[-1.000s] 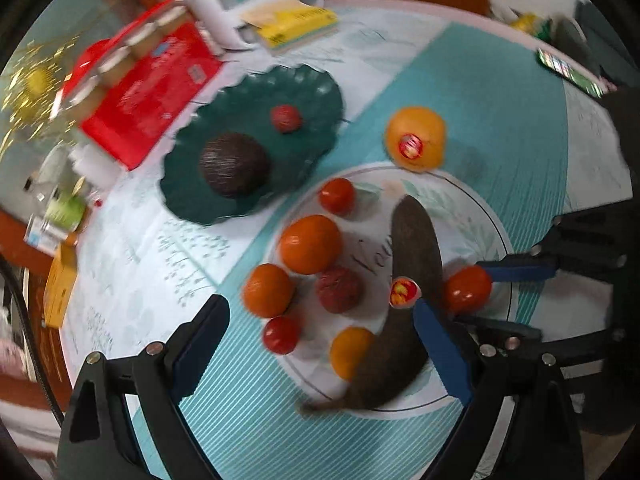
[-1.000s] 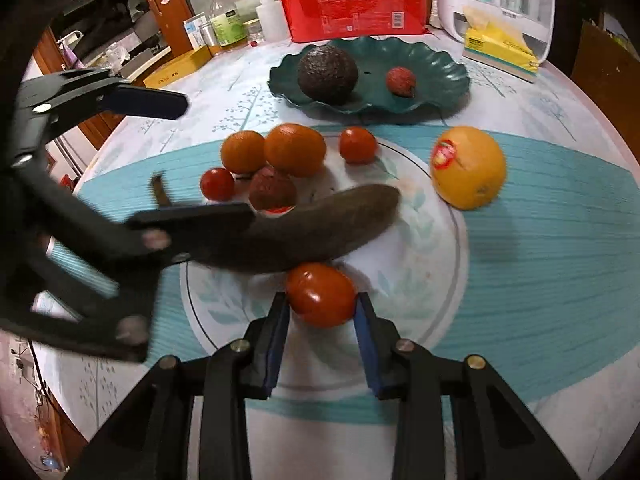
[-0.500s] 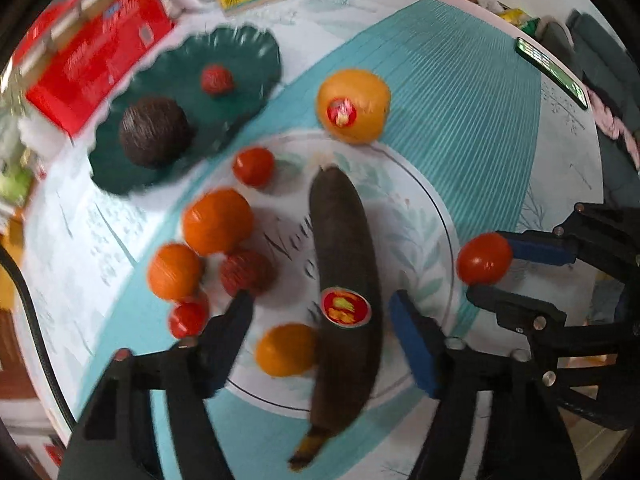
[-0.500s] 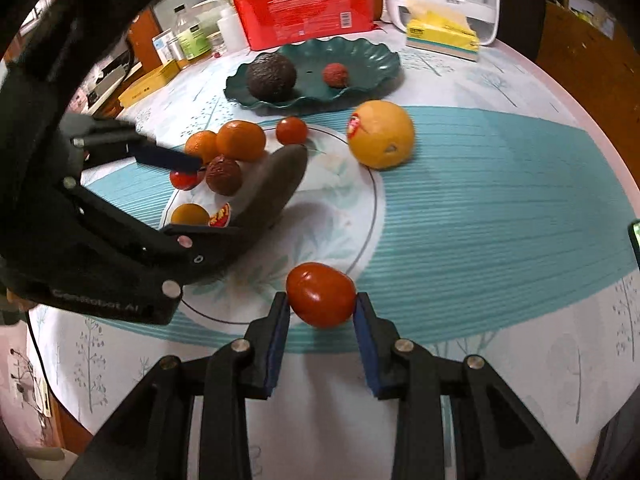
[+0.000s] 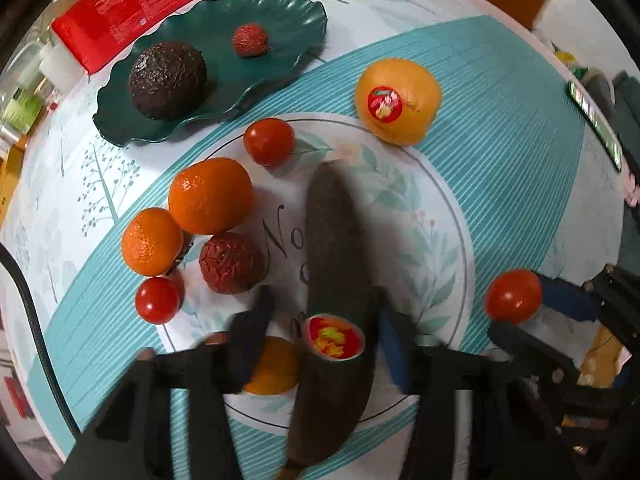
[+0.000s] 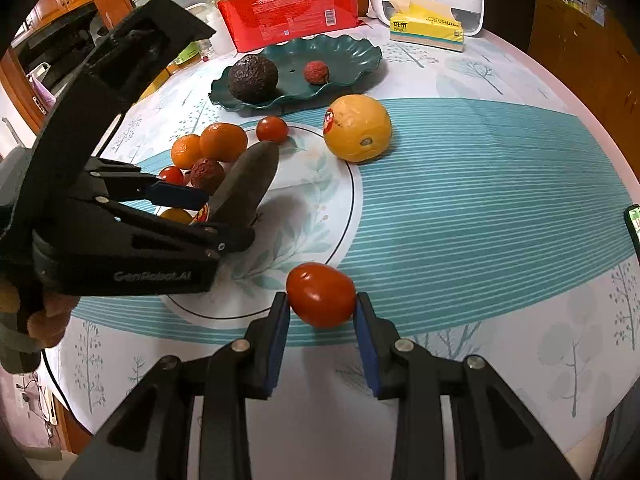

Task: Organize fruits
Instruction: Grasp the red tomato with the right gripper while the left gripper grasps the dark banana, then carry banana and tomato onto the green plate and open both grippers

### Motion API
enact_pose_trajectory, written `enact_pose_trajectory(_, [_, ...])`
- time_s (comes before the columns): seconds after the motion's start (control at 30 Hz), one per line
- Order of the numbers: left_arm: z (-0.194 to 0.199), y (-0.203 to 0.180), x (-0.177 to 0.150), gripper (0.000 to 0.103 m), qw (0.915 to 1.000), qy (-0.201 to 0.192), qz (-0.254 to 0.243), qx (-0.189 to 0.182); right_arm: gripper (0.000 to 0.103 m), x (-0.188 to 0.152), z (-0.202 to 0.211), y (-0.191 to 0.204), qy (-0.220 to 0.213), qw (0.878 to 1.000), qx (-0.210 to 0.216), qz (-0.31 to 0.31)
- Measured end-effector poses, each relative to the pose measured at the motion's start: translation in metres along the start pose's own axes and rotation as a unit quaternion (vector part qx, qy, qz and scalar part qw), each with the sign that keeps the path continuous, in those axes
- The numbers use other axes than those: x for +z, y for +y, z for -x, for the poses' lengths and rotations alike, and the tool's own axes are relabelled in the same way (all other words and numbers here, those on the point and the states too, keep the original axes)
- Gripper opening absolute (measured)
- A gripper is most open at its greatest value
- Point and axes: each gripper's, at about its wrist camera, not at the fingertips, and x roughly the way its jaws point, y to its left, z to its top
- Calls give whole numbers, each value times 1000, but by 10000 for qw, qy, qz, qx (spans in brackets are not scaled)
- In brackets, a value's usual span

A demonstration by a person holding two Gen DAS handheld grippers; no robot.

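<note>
Since a second ago the left gripper (image 5: 320, 340) has dropped over the blackened banana (image 5: 336, 280) and its jaws have just been closing, so they now straddle the fruit at its stickered end; meanwhile the right gripper (image 6: 322, 314) has carried its red tomato (image 6: 320, 294) clear of the printed ring on the tablecloth (image 6: 480, 208) toward the near right.

Nearest in the right wrist view, the right gripper pinches that tomato firmly between its blue pads, holding it just above the cloth. To its left, the left gripper points steeply down, its pads pressing, as far as the blur allows, on either side of the banana near the round sticker (image 5: 333, 337).

What the coming move turns on is the banana's long axis: it runs near to far, straight away from the left gripper, and the jaws cross it at right angles. The grip sits toward the near end, so most of the length stretches beyond the fingers and may sag or swing on lifting. The left hand is plainly the one on it; the right is occupied and well apart.

Farther left lie two mandarins (image 5: 210, 196), a wrinkled dark-red fruit (image 5: 231, 263) and two more tomatoes (image 5: 269, 141). Beyond, the large sticker-bearing orange (image 5: 398, 101) rests alone. Farthest stands the green scalloped dish (image 5: 280, 12), holding an avocado (image 5: 168, 80) and a lychee (image 5: 250, 40), probably the destination.
</note>
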Motion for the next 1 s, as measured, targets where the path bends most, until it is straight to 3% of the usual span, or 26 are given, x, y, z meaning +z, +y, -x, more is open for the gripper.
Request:
enact_pose_trajectory(0.27, [28,9,-13,29,9979,137,640,-18,32,17,20,-8,-79,9998,134,149])
enact_pose_trajectory(0.47, [84,28,-4,29,9940,-294,1056,49,32,54,36,-18,-137,9988,304,364])
enact_pose_trajectory(0.8, [150,96,71,29,9791,-1070,1606,638,32,163,40,-29,-579,9950,355,733])
enact_pose_trajectory(1.0, [136,140,134,29,9710,-1229,2025,305,32,219,11,-34,-670,9956,170,636])
